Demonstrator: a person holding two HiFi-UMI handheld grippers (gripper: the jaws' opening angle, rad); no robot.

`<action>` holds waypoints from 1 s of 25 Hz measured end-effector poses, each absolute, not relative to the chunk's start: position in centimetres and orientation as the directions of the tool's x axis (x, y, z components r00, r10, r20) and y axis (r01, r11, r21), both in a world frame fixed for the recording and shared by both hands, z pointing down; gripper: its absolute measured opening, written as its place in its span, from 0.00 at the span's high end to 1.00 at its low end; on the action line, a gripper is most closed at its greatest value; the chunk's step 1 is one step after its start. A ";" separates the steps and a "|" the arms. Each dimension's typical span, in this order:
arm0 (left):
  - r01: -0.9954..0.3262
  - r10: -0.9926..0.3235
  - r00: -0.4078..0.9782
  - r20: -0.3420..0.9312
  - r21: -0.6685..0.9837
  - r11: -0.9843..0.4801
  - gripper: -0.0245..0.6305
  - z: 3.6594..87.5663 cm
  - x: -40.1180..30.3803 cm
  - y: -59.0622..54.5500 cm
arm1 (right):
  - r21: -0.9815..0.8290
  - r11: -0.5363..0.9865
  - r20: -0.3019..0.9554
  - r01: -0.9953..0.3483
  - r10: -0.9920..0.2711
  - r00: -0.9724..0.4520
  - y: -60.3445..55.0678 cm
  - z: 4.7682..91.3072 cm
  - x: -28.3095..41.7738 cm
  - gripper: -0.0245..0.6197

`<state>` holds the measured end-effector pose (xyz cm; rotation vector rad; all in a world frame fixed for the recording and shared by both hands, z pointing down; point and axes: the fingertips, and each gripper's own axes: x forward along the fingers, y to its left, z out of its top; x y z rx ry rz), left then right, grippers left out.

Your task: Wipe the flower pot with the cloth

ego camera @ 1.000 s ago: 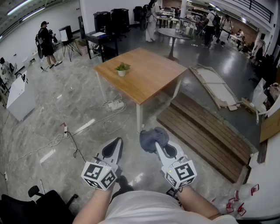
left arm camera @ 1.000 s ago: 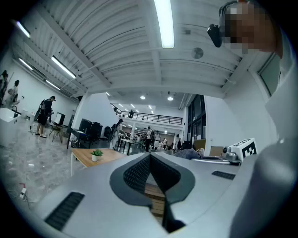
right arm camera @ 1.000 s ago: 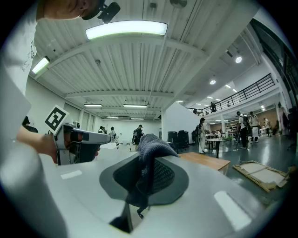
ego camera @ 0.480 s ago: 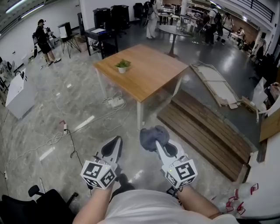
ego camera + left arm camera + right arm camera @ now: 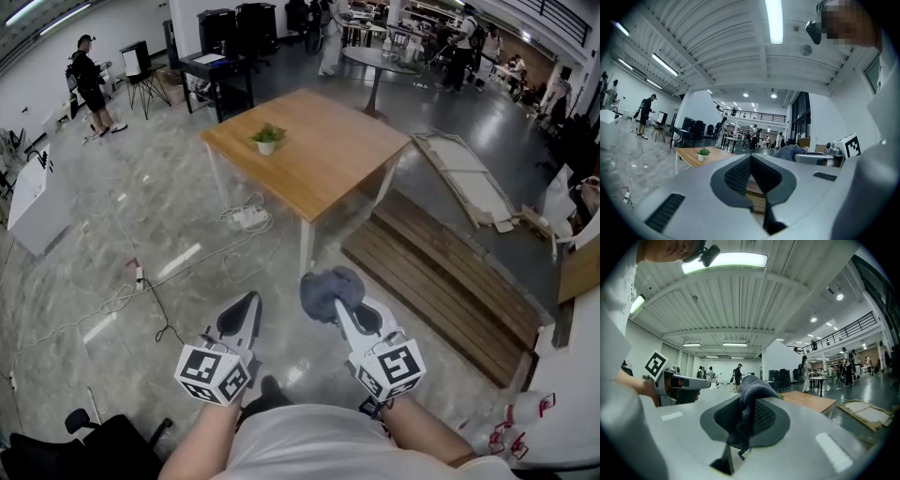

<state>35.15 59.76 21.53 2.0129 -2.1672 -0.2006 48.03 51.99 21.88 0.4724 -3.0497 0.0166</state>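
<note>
A small white flower pot [image 5: 267, 146] with a green plant stands on a wooden table [image 5: 328, 159] some way ahead; it also shows as the pot [image 5: 701, 156] in the left gripper view. My right gripper [image 5: 330, 302] is shut on a grey-blue cloth [image 5: 327, 290], which bunches over the jaw tips, seen too as the cloth [image 5: 751, 390]. My left gripper [image 5: 242, 312] is held low beside it, shut with nothing between the jaws. Both grippers are far short of the table, over the floor.
White cables and a power strip [image 5: 248, 220] lie on the marble floor in front of the table. A slatted wooden pallet [image 5: 441, 277] lies to the right. A black chair [image 5: 84, 450] is at lower left. People stand far off at the back.
The table and pot have shifted slightly right and nearer in the head view as I step forward. Both grippers keep their pose, the cloth still held.
</note>
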 end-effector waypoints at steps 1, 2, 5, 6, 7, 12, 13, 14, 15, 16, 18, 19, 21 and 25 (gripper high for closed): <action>-0.973 -0.997 -0.068 0.039 0.220 0.075 0.95 21.6 34.0 59.4 | -0.005 0.952 0.060 -0.305 -0.304 -0.951 51.5 22.0 46.9 0.91; -0.972 -0.997 -0.065 0.040 0.222 0.073 0.95 21.6 32.7 59.0 | -0.010 0.951 0.064 -0.310 -0.309 -0.949 51.0 22.1 45.8 0.91; -0.971 -0.998 -0.048 0.045 0.233 0.058 0.95 21.5 28.5 57.8 | -0.024 0.943 0.077 -0.332 -0.329 -0.941 49.5 22.4 41.9 0.91; -0.970 -0.998 -0.041 0.047 0.236 0.051 0.95 21.4 27.1 57.4 | -0.026 0.941 0.081 -0.337 -0.334 -0.939 49.1 22.4 40.5 0.91; -0.970 -0.998 -0.033 0.049 0.238 0.043 0.95 21.4 25.8 57.0 | -0.026 0.940 0.084 -0.341 -0.338 -0.937 48.7 22.3 39.1 0.91; -0.972 -0.998 -0.001 0.063 0.235 0.016 0.95 21.3 20.3 55.7 | -0.031 0.934 0.086 -0.356 -0.352 -0.932 47.7 22.0 33.3 0.91; -0.972 -0.998 0.001 0.065 0.236 0.014 0.95 21.2 19.3 55.3 | -0.031 0.933 0.087 -0.358 -0.355 -0.931 47.3 22.0 32.3 0.91; -0.971 -0.998 0.002 0.066 0.239 0.014 0.95 21.2 18.3 54.8 | -0.033 0.933 0.089 -0.360 -0.356 -0.930 46.8 22.0 31.4 0.91; -0.971 -0.998 0.002 0.067 0.241 0.014 0.95 21.2 17.4 54.3 | -0.034 0.932 0.091 -0.360 -0.355 -0.930 46.3 22.0 30.5 0.91; -0.970 -0.998 0.001 0.068 0.241 0.016 0.95 21.2 16.6 53.8 | -0.034 0.932 0.093 -0.360 -0.355 -0.930 45.7 22.0 29.7 0.91; -0.971 -0.997 -0.001 0.073 0.240 0.018 0.95 21.5 15.0 52.7 | -0.036 0.932 0.094 -0.360 -0.356 -0.930 44.4 22.2 28.1 0.91; -0.970 -0.997 -0.001 0.076 0.241 0.020 0.95 21.6 14.2 52.1 | -0.038 0.932 0.095 -0.360 -0.355 -0.930 43.7 22.3 27.4 0.91; -0.970 -0.997 -0.005 0.083 0.240 0.025 0.95 21.9 12.8 50.6 | -0.040 0.934 0.093 -0.356 -0.351 -0.932 41.8 22.7 25.8 0.91; -0.970 -0.995 -0.022 0.094 0.241 0.044 0.95 22.7 9.6 46.1 | -0.058 0.937 0.085 -0.344 -0.338 -0.937 36.7 23.6 22.3 0.91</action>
